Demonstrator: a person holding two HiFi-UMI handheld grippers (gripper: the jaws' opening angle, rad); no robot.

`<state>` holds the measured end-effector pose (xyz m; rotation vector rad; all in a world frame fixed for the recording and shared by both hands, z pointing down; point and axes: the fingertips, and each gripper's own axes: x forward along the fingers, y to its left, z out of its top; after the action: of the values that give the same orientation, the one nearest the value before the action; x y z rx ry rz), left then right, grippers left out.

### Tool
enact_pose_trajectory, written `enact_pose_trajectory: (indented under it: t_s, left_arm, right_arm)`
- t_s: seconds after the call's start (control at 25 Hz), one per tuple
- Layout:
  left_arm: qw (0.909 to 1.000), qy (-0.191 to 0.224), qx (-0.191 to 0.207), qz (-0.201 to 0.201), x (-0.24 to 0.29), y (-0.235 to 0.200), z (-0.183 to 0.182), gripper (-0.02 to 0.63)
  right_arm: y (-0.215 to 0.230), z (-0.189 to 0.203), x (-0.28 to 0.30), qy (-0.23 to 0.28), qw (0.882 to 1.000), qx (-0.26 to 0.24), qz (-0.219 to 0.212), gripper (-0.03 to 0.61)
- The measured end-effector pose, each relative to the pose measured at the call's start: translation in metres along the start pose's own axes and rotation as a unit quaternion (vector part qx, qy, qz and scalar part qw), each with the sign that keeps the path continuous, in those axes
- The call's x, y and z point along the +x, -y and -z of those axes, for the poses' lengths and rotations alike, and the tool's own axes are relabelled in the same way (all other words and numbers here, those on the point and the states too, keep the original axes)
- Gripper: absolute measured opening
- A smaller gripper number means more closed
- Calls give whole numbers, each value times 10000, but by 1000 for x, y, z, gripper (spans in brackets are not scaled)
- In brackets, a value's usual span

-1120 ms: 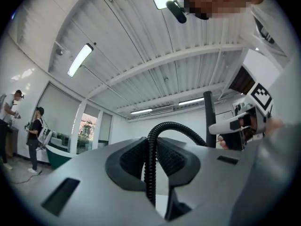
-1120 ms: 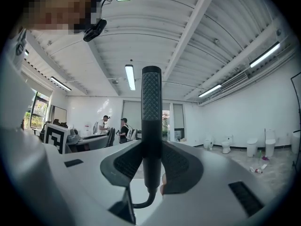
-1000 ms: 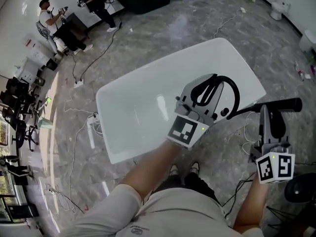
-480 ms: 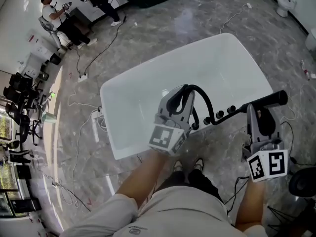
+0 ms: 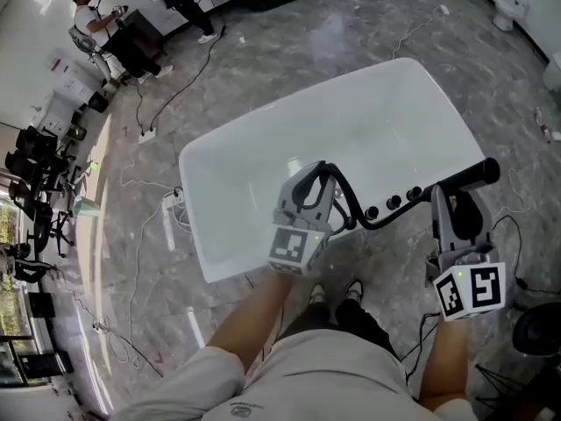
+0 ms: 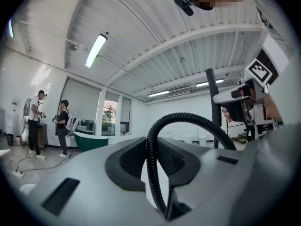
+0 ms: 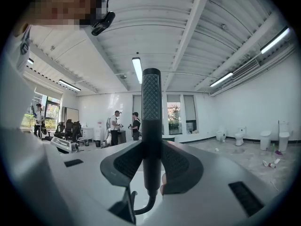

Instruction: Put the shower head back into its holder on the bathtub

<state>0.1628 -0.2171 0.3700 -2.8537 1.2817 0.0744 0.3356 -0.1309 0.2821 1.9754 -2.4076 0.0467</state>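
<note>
L gripper [image 5: 312,182] is clamped on the hose [image 6: 153,175]. R gripper [image 5: 449,198] is clamped on the shower head [image 5: 472,174], held crosswise in its jaws just off the tub's [image 5: 263,139] near right edge, so it's not yet in the holder. Vs a sec ago both grippers have come down and drawn in toward the near rim, L more than R. The hose loop now hangs low beside the taps [image 5: 393,203] (the holder itself can't be picked out, prob. among those fittings). Reading: approach looks nearly done and the slack is out of the way. The head still needs lining up w/ the holder and lowering in.
</note>
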Motion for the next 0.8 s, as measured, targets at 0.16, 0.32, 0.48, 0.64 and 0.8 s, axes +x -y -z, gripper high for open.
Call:
enact_pose_trajectory:
  t_s: [0.16, 0.32, 0.48, 0.64, 0.8]
  left_arm:
    - [9992, -353, 186, -80, -12, -1, 24, 60]
    - [9977, -561, 366, 34, -15, 3, 37, 60]
    - [9954, -908, 315, 59, -27, 1, 73, 60]
    - [9917, -1256, 263, 79, -35, 2, 111, 60]
    - [9874, -1547, 310, 136, -46, 4, 150, 60]
  right_arm:
    - [-8, 17, 3, -176, 9997, 34, -139, 126]
    - [-11, 23, 4, -309, 9993, 53, -184, 126]
    - [-12, 30, 2, -355, 9991, 104, -183, 126]
    - [-11, 33, 1, -372, 9991, 137, -160, 126]
    - [-19, 38, -5, -311, 9991, 222, -166, 126]
